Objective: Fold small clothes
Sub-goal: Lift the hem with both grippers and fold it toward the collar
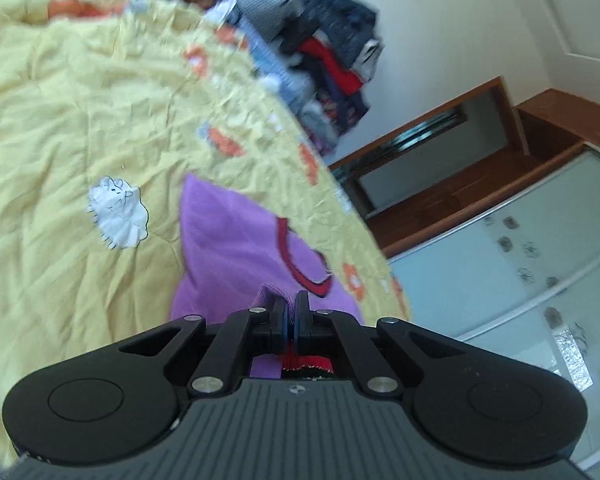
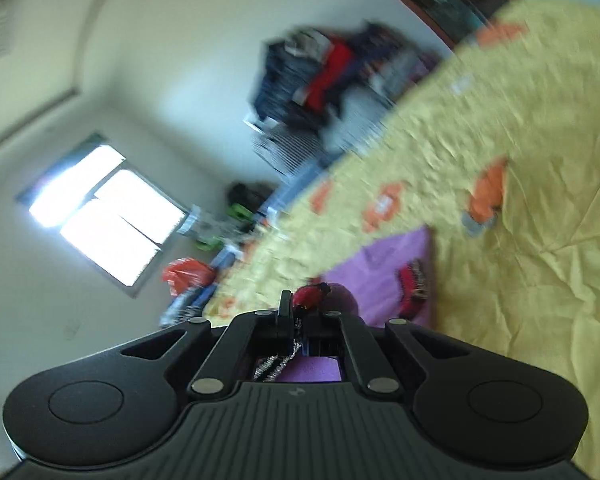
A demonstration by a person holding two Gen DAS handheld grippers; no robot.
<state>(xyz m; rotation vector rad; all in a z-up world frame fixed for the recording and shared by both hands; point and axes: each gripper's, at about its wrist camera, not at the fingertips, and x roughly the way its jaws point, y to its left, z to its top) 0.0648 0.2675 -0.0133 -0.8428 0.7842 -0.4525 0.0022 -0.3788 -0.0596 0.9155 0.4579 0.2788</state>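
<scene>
Clearly the fold is under way rather than finished. Both tools are clenched on the same small purple garment [image 1: 228, 240]: the left gripper [image 1: 290, 320] pinches a purple edge between its jaws, low in the centre of the left wrist view, and the right gripper [image 2: 294, 320] grips a red-trimmed edge in the same spot of the right wrist view. The rest of the cloth trails away from the jaws onto the yellow bedspread [image 1: 60, 120], lying lower centre in both frames. Judging by that, two edges are lifted and being carried over; the laying down, smoothing and any second fold remain to be done. A pile of other clothes [image 1: 324, 60] sits blurred at the top of both views, apparently unfolded.

The garment is thin, soft lilac-purple knit with dark red binding along curved openings, probably neck or armholes. Its far portion looks flat and fairly smooth.
</scene>
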